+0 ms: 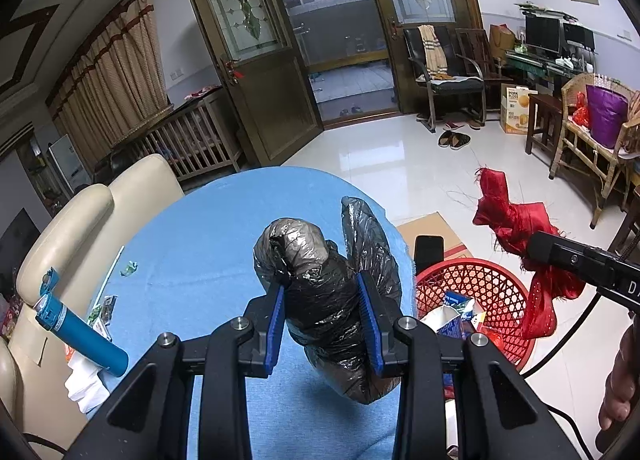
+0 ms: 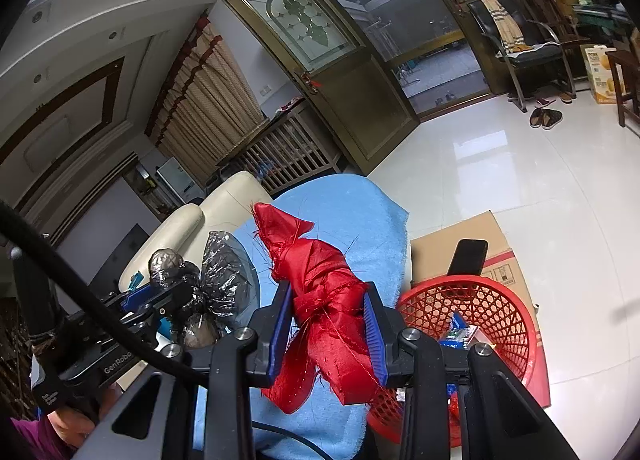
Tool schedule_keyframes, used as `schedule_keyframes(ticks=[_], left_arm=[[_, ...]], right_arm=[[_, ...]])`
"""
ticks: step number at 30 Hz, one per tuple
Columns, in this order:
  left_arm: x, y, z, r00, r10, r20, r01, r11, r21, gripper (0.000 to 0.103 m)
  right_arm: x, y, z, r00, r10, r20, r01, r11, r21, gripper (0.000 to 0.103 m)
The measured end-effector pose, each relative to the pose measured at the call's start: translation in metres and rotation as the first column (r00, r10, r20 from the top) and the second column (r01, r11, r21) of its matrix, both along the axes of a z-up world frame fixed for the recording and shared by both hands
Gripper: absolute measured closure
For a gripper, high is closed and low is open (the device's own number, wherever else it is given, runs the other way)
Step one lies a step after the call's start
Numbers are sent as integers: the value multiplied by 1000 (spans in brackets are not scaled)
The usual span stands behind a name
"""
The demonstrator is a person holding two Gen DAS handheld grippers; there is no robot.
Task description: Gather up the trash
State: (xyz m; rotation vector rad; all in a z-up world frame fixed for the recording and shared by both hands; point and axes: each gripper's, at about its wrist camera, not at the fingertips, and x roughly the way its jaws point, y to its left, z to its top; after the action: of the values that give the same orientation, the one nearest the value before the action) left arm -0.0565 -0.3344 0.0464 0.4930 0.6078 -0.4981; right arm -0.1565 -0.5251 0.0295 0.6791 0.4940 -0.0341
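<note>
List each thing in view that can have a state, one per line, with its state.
left gripper: shut on black plastic bag, lifted
right gripper: shut on red cloth, lifted
red basket: upright, holding some trash
blue tube: lying, cap open
left door: open

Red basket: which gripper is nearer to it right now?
Right. The right gripper, shut on the red cloth, is beside the red basket; the left gripper holds the black bag over the blue-covered table.
</note>
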Motion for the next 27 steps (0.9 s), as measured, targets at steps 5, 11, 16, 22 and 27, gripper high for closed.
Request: schedule_keyframes(ticks=[5, 11, 16, 22, 27], left_arm=[[3, -2, -3, 1000, -6, -10, 6, 1000, 8, 67], [5, -3, -6, 1000, -13, -18, 13, 1000, 19, 67], [6, -4, -7, 1000, -21, -22, 22, 999, 29, 67], [7, -7, -8, 999, -29, -26, 30, 999, 37, 67], [8, -8, -10, 999, -39, -31, 41, 998, 45, 67]], right_arm=[[-1, -3, -5, 1000, -10, -9, 10, 1000, 14, 67], [-1, -5, -7, 1000, -22, -18, 22, 999, 27, 67], [-3, -7, -9, 999, -29, -22, 30, 999, 35, 66], [-5, -11, -11, 999, -41, -26, 42, 998, 45, 66], [-4, -15, -14, 999, -48, -27, 49, 997, 55, 66]])
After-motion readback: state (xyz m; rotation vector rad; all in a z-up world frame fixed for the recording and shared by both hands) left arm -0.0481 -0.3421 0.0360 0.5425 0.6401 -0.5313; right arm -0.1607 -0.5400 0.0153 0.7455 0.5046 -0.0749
